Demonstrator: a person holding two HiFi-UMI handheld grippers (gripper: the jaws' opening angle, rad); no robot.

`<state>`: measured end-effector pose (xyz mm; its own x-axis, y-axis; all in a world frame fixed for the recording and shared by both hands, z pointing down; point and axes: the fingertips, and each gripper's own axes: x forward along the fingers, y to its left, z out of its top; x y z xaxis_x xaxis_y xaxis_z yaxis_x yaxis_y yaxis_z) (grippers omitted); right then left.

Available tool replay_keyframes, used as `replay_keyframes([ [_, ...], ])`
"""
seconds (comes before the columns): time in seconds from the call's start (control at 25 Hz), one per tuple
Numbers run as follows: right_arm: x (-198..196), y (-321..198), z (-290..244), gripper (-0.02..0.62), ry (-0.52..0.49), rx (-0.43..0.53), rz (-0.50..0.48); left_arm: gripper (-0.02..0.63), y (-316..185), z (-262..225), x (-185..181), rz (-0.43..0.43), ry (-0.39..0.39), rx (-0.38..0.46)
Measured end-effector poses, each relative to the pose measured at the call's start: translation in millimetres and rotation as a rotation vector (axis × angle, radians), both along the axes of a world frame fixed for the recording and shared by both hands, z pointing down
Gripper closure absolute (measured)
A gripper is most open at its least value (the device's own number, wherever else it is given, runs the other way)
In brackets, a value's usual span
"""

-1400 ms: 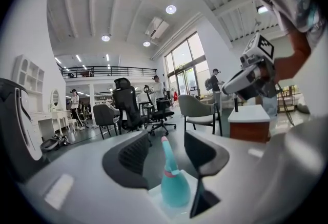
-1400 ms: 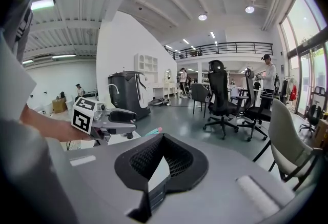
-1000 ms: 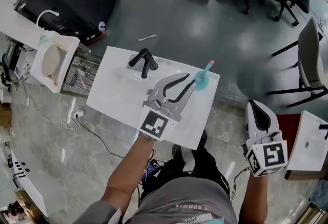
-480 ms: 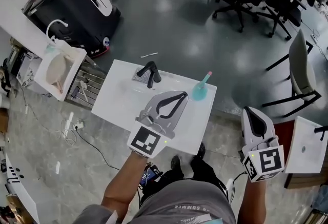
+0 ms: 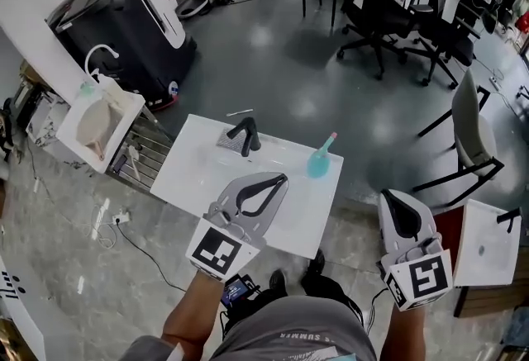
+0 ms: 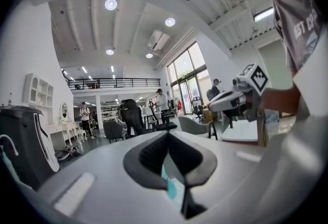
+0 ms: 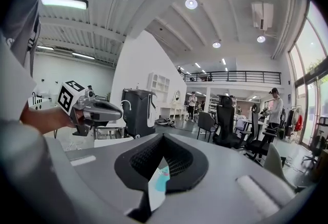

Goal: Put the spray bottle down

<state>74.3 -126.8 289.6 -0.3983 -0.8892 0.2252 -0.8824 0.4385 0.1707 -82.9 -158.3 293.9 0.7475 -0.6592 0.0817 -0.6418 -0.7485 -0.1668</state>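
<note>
Currently spray bottle (image 5: pixel 320 161) on table (image 5: pixel 198 173) nr black tool (image 5: pixel 245 136); L gripper (image 5: pixel 282 179), R gripper (image 5: pixel 388 197) fingers closed, empty.

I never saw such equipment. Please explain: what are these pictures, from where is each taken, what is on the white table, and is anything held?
There is no robot: a person holds a two-fingered gripper in each hand. One picture comes from a camera on the person's head, looking down; the other two from cameras riding on the grippers, looking along their fingers. On the white table stand a teal spray bottle and a black object I cannot identify. The left gripper hangs over the table, the right gripper off to its side. Both have fingers together and hold nothing.
</note>
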Motion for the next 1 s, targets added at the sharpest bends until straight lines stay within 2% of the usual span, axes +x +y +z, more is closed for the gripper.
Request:
replay_keyframes([
  [0.4,-25.0,46.1,-31.6,0.595,0.024,0.047,-0.069,0.604,46.1,-31.9,-23.7,-0.019,-0.020,0.057],
  [1.0,-69.5,72.2,-24.5,0.595,0.048,0.036,-0.116,0.604,70.1,-17.2,-85.5,-0.091,-0.024,0.071],
])
